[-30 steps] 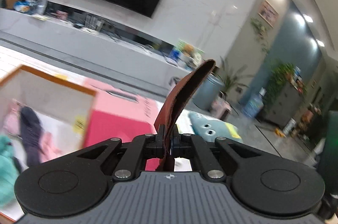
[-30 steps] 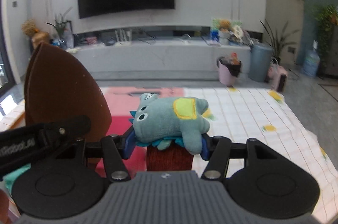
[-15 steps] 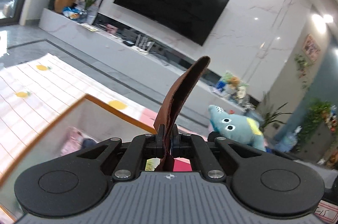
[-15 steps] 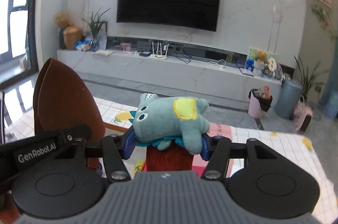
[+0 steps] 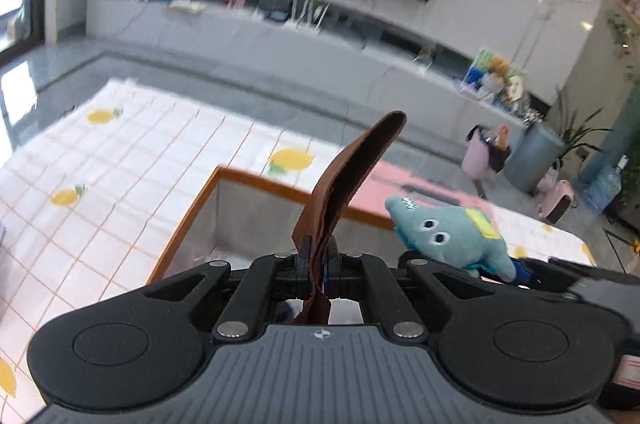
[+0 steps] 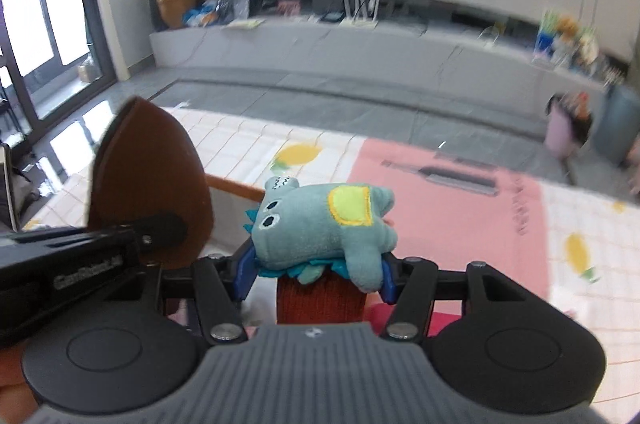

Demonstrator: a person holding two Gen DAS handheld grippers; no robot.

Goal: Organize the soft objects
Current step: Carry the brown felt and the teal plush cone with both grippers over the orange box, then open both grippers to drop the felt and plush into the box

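I am carrying both items toward the storage box (image 5: 256,220): my left gripper (image 5: 318,256) has its jaws clamped tight on the brown leather flap (image 5: 352,180), my right gripper (image 6: 316,264) holds the teal plush toy (image 6: 324,224) half-open. Next, I judge, lower the toy over the box and release.

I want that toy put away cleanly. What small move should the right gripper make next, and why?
Probably carry the plush toy a little to the left, over the open bin. The right gripper is clamped on the toy, but the bin's orange rim lies left of and below it, so letting go now could miss.
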